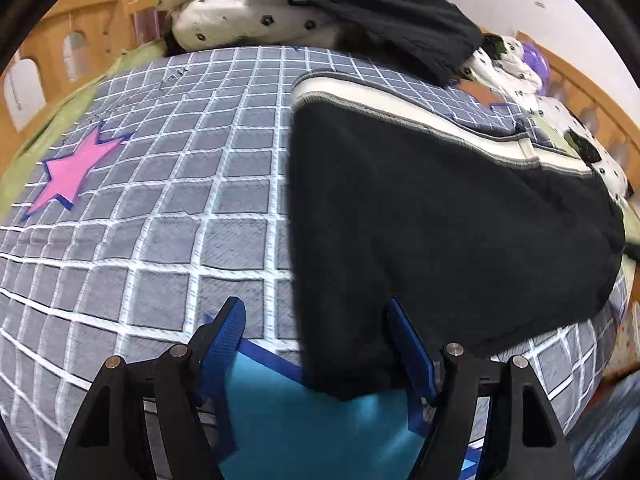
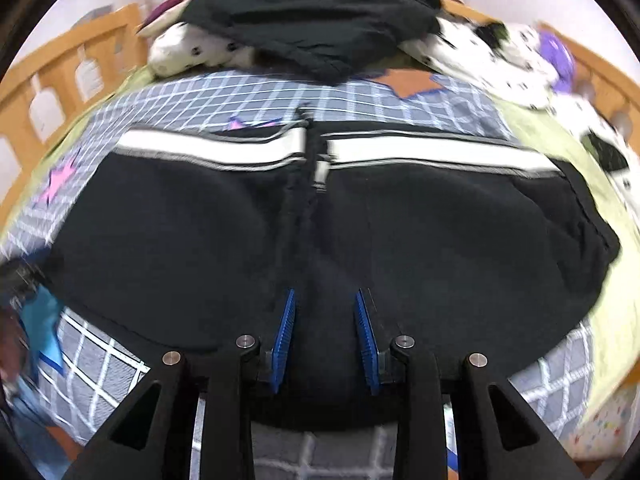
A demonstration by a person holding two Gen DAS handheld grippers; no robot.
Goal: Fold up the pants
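My left fingers (image 1: pixel 316 344) stand wide apart over the checked bed cover (image 1: pixel 168 184), the black pants' (image 1: pixel 440 216) near edge lying loose between them. My right fingers (image 2: pixel 325 340) are parted a little above the pants' (image 2: pixel 320 220) middle, cloth below them, not pinched. The pants lie spread flat on the bed

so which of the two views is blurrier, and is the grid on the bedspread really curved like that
The right wrist view is blurrier: the bed rail and checked bedspread smear toward the edges, though the black pants stay readable. The left wrist view is mostly sharp, soft only at the lower right. There the bedspread's grid bows, which looks like fisheye distortion.
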